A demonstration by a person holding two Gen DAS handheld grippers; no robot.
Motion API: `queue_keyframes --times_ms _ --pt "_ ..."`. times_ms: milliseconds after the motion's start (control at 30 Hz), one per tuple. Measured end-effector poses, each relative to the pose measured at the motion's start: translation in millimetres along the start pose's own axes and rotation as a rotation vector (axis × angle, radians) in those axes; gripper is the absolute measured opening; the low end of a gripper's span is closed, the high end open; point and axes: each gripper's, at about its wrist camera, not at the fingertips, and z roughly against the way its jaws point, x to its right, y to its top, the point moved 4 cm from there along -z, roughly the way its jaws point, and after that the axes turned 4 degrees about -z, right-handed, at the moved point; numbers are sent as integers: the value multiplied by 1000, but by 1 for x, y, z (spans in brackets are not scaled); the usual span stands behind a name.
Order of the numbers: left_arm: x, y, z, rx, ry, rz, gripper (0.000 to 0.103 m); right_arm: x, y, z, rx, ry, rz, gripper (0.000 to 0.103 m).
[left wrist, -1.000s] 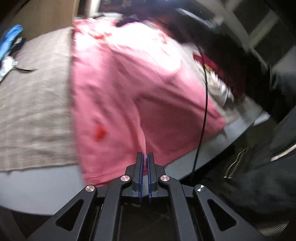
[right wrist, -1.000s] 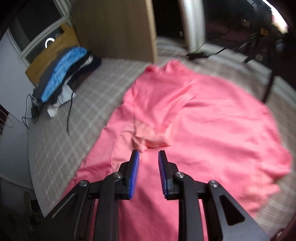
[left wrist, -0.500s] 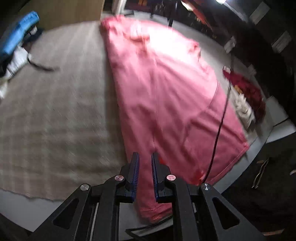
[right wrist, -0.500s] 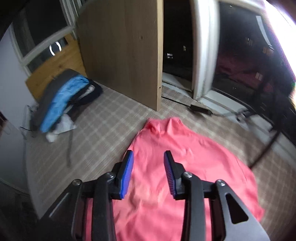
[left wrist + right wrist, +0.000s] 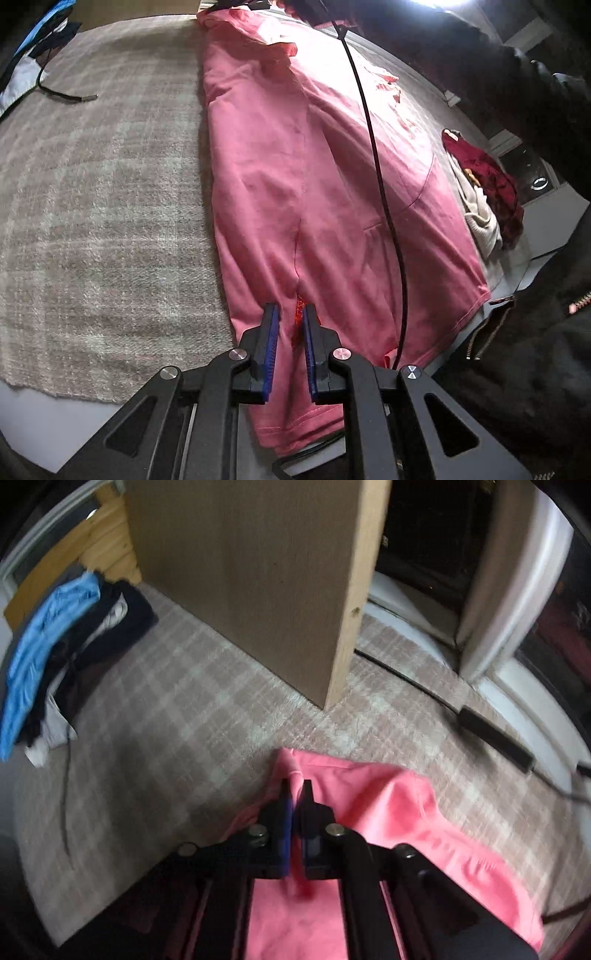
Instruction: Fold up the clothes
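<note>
A checked beige blanket (image 5: 103, 192) covers the surface, and a pink T-shirt (image 5: 295, 177) is spread on it, its long axis running from the bottom centre of the left wrist view up to the top centre, where the collar end lies. A grey edge of the surface is seen along the bottom and lower right of that view, close to the hem. Bare blanket lies open to the left of the shirt; to the right a heap of red and cream clothes (image 5: 484, 195) sits just beside it, and a black cable (image 5: 373, 155) hangs across it.

The left gripper (image 5: 290, 325) is at the hem end, its fingers slightly parted, with cloth between them but not visibly pinched. The right gripper (image 5: 295, 797) is at the far, collar end, bottom centre of its view; its fingers have just been closing and are clenched on a ridge of the shirt's edge. A wooden panel (image 5: 258, 572) stands beyond.
</note>
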Motion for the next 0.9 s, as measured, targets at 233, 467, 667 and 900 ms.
queue_keyframes --times_ms 233,467,667,900 --pt "-3 -9 11 -23 12 22 11 14 -3 29 55 13 -115 23" --pt "-11 -33 43 31 43 20 11 7 -67 173 174 193 -179 27" --pt "-11 -56 52 11 85 -74 11 -42 -204 250 125 290 -160 37" --pt "6 -60 34 -21 21 -200 18 -143 -385 212 -68 291 -274 37"
